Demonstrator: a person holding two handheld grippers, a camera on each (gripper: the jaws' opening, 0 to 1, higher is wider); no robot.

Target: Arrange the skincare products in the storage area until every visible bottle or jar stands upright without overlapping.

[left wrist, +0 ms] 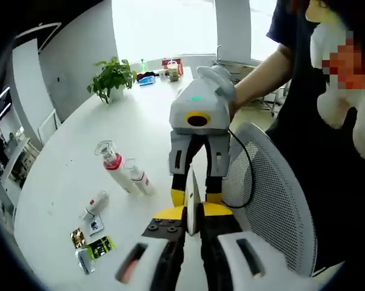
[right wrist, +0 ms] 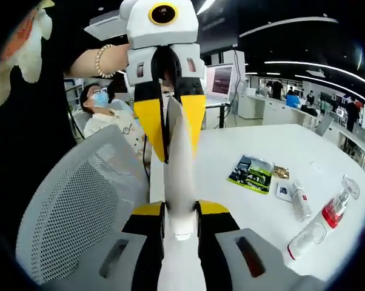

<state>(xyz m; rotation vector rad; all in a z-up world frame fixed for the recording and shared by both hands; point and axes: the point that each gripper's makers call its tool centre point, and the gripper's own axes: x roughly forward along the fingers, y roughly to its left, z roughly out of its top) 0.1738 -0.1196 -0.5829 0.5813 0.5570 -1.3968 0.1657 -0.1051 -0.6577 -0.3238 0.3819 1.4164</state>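
Both tongs are clenched on one white tube — the left tongs [left wrist: 193, 219] at one end, the right tongs [right wrist: 181, 224] at the other — held above the counter [left wrist: 140, 121]; likely a handover, then standing the white tube [right wrist: 180, 176] upright beside the lying pump bottles [left wrist: 123, 173]

a white round table [left wrist: 79, 157] stands under a bright window [left wrist: 164, 27]; a grey mesh chair [left wrist: 273, 200] sits at the table's edge, a potted plant [left wrist: 111, 77] on it.

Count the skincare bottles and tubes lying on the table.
3: red-collared pump bottle, smaller clear bottle touching beside it, and a small tube nearer the packets. The grippers may hide others.
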